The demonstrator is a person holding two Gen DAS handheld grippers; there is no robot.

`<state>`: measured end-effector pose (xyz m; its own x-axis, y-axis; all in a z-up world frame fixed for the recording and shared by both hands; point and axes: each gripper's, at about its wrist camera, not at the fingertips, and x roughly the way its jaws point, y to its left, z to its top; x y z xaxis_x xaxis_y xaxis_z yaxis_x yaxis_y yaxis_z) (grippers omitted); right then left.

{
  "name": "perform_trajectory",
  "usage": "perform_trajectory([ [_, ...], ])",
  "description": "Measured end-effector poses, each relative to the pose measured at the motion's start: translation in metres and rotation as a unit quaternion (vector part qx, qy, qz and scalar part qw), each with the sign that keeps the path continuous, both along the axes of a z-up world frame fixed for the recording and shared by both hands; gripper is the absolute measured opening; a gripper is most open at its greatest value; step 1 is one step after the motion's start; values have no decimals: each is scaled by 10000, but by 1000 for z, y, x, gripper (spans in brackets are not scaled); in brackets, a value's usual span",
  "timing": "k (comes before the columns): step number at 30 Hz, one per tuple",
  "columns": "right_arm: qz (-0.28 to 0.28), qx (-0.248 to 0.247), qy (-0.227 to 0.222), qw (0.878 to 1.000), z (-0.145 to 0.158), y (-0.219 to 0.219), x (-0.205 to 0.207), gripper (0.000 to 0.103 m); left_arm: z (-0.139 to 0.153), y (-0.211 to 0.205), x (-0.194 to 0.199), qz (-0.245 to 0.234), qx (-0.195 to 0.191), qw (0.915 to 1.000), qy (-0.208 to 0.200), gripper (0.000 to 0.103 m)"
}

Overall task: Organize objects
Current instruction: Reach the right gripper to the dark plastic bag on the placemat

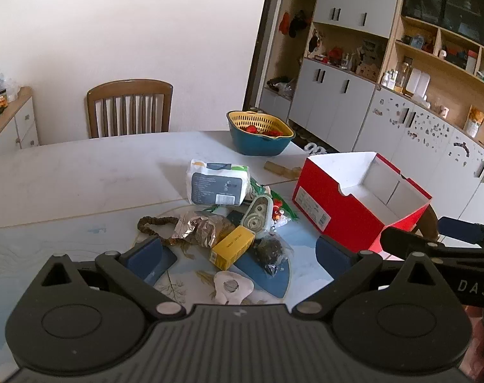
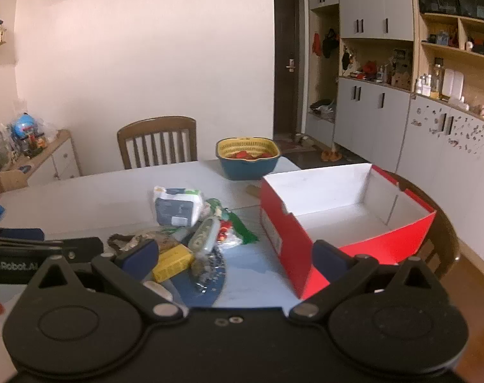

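Both grippers — left gripper (image 1: 238, 252) and right gripper (image 2: 235, 257) — spread wide, empty, hovering over the bench (image 1: 82, 172). Clutter pile (image 1: 229, 220) sits just left of the empty red box (image 2: 337, 217). Risk — overlapping items drag neighbours when one is pinched.

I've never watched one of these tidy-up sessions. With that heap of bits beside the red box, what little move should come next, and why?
Probably lower the left hand-held gripper onto the yellow box. Both hand-held grippers are open and hold nothing, that box lies on top at the heap's near edge, and the red box beside the heap stands open and looks empty.
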<state>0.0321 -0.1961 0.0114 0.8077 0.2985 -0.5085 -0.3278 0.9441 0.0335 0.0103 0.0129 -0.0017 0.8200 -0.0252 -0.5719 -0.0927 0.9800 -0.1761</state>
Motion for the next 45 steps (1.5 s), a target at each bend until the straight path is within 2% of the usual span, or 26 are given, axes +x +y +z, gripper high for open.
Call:
perform_trajectory([
  [6, 87, -8, 12, 10000, 3, 9, 5, 102, -2, 5, 5, 53, 56, 10000, 52, 103],
  [13, 145, -141, 278, 9994, -5, 21, 18, 102, -12, 13, 16, -4, 136, 9998, 119, 103],
  [18, 445, -262, 523, 9973, -15, 31, 29, 102, -29, 17, 27, -37, 388, 9990, 233, 103],
  [22, 686, -452, 448, 9956, -26, 36, 38, 102, -51, 23, 36, -29, 435, 9980, 447, 103],
  [29, 1002, -634, 886, 9890, -61, 43, 72, 101, -86, 14, 49, -438, 533, 9957, 617, 102],
  [34, 1132, -731, 1099, 9848, -78, 50, 93, 97, -104, 4, 48, -758, 445, 9926, 840, 102],
  [41, 1226, -796, 1274, 9810, -96, 62, 116, 86, -126, -15, 33, -1176, 441, 9866, 1040, 101],
  [44, 1224, -773, 1374, 9799, -104, 65, 124, 85, -131, -23, 30, -1310, 543, 9843, 1049, 98],
  [45, 1234, -771, 1379, 9797, -106, 67, 126, 81, -132, -25, 29, -1312, 562, 9840, 1062, 98],
])
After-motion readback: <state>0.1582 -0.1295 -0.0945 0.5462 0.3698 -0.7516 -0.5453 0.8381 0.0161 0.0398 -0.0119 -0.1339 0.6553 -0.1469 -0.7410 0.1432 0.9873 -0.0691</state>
